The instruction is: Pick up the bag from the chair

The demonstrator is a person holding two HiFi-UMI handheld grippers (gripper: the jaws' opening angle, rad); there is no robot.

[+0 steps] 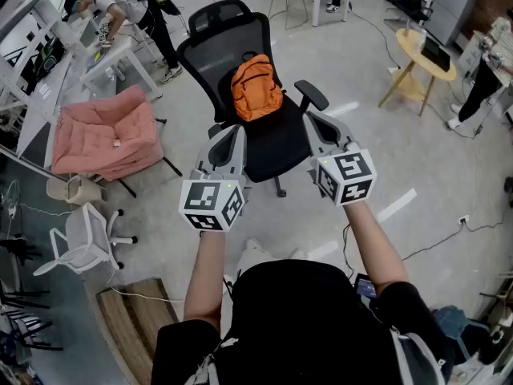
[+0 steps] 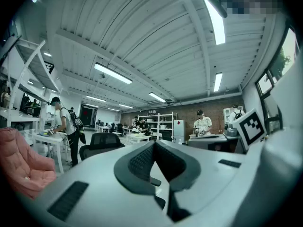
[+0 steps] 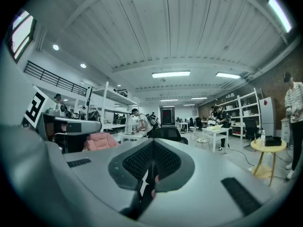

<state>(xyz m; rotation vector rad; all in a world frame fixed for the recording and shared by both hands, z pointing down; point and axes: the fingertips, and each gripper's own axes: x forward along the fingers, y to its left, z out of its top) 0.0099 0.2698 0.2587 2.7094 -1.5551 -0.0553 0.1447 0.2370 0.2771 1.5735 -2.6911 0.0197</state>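
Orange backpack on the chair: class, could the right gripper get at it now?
Probably yes: nothing stands between the right gripper and the orange backpack on the chair, though its jaws are shut.

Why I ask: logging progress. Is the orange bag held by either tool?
No, the orange bag rests on the black chair against its backrest, clear of the left tool and right tool.
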